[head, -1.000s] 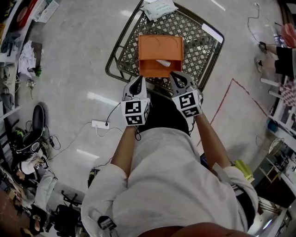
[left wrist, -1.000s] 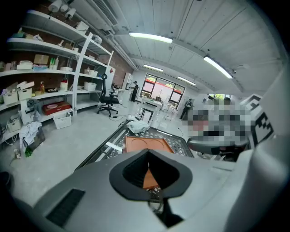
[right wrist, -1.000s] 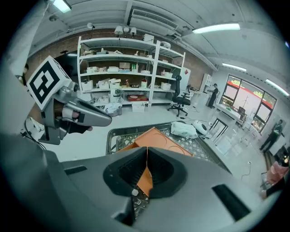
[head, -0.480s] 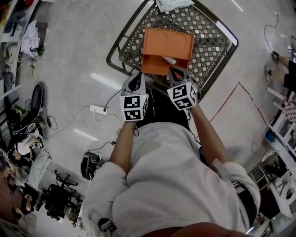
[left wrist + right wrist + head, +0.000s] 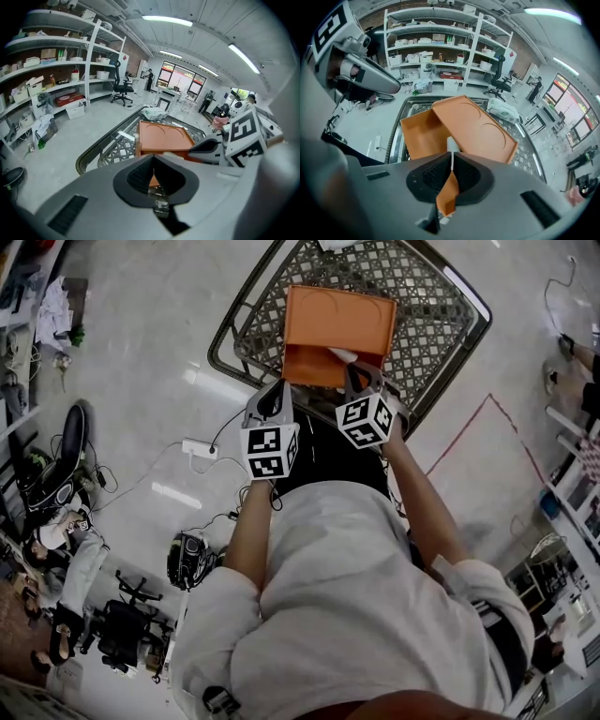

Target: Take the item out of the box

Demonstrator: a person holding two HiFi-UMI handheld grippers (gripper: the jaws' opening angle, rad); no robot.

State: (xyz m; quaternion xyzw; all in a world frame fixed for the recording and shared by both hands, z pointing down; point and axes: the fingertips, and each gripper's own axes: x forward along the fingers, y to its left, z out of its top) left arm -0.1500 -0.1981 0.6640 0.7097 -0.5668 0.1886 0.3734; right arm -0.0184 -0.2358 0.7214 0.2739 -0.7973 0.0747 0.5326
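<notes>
An orange box [image 5: 309,364] sits on a metal lattice table [image 5: 431,315]; its lid [image 5: 339,320] covers the far part and the near part is uncovered. A small white item [image 5: 341,353] lies in the uncovered part, also seen in the right gripper view as the white item [image 5: 451,142]. My right gripper [image 5: 355,367] is shut, its tips right at the item; I cannot tell whether they touch. In its own view the right gripper [image 5: 451,159] points steeply down into the box [image 5: 419,136]. My left gripper [image 5: 275,390] is shut and hovers by the box's near left corner; the left gripper [image 5: 151,159] holds nothing.
A white bag [image 5: 154,113] lies at the table's far end. A power strip [image 5: 200,447] with cables lies on the floor at left, and a red taped line [image 5: 464,432] runs at right. Shelving [image 5: 56,70] stands along the left wall.
Both grippers have sunk toward the box. The right one moved farther, tipping steeply down, and its tips now sit over the uncovered part by the white item.
</notes>
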